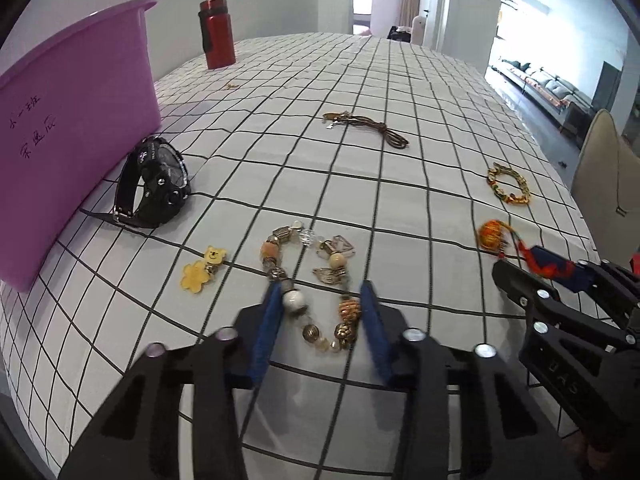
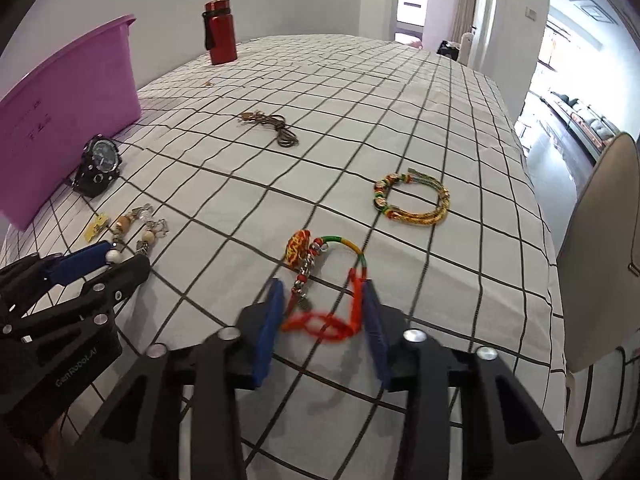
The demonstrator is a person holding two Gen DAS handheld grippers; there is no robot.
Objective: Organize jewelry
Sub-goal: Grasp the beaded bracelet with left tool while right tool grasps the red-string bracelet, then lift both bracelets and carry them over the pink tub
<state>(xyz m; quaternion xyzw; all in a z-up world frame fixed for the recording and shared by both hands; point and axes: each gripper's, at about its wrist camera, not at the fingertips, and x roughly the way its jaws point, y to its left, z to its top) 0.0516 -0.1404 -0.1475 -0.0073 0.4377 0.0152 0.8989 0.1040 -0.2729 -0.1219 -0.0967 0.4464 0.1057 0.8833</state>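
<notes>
Lying on a white checked surface (image 1: 400, 92), the beaded bracelet (image 1: 308, 280) has its near loop between the blue fingers (image 1: 266, 336) of the left gripper (image 1: 320, 300). One finger touches a white bead and the other an orange-gold bead, so the fingers are grasping the near end of the bracelet. The far end, with a clear bead and metal charms, rests flat on the cloth.

Over to the right, the right gripper (image 2: 325, 300) has its fingers (image 2: 268, 328) either side of the red cord end of a woven bracelet (image 2: 320, 272). The right finger touches the cord; whether the left one presses on it cannot be told. This bracelet's green-yellow arc and orange knot lie just beyond the fingertips.

A yellow charm (image 1: 202, 270) sits just left of the beaded bracelet. Further left, a black watch (image 1: 154, 184) stands against the wall of a purple tub (image 1: 72, 120) with handwriting on its side. A gold-green bracelet (image 2: 412, 200) lies beyond the woven one, well apart. A brown cord (image 1: 368, 126) lies near the middle of the surface, and a red bottle (image 1: 217, 34) stands upright at the far edge. A pale chair back (image 2: 600, 248) is at the right.
</notes>
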